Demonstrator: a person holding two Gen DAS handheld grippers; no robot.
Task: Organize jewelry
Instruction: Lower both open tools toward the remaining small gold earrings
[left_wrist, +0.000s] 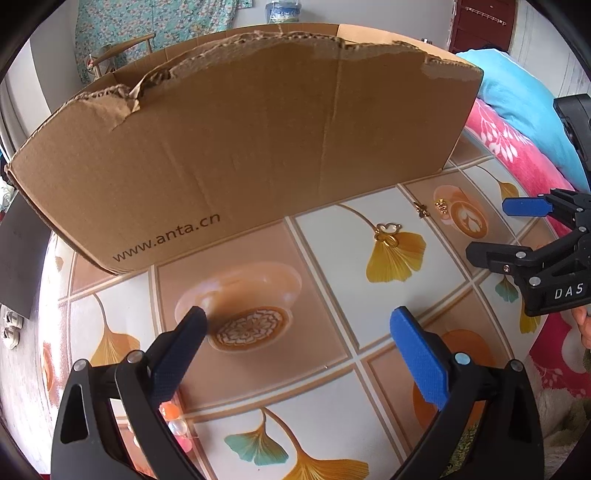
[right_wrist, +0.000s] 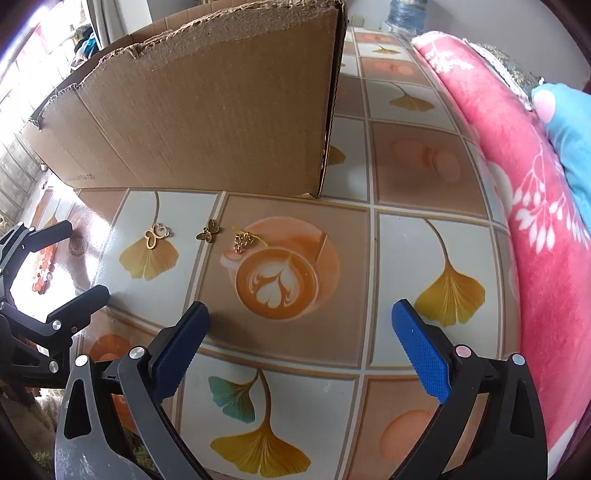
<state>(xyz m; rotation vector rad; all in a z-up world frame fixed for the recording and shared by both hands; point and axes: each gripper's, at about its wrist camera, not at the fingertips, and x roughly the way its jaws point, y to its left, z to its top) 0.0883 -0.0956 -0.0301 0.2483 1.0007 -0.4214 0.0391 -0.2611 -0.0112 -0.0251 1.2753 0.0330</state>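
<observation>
Your left gripper (left_wrist: 297, 332) hangs over the table (left_wrist: 325, 229) with its blue-padded jaws spread wide and nothing between them; below it in the left wrist view lies only the glossy tablecloth printed with ginkgo leaves and coffee cups. Your right gripper (right_wrist: 301, 328) is likewise spread wide and empty, poised above the printed latte cup in the middle of the right wrist view. The jewelry lies on the table in a loose row just in front of the torn brown cardboard box (left_wrist: 240, 147), which fills the upper half of both views. In the right wrist view, from left to right, you have a gold open-outline butterfly charm (right_wrist: 158, 235) resting on a printed yellow ginkgo leaf, a small dark-gold butterfly charm (right_wrist: 208, 230) just beside it, and a small gold cluster charm (right_wrist: 244, 242) at the upper rim of the printed latte cup. All three sit apart from one another and none touches either gripper. A string of orange and pale beads (left_wrist: 173, 417) shows at the lower left of the left wrist view, partly hidden behind the left jaw. A pink floral blanket (right_wrist: 535, 206) borders the table on the right.
</observation>
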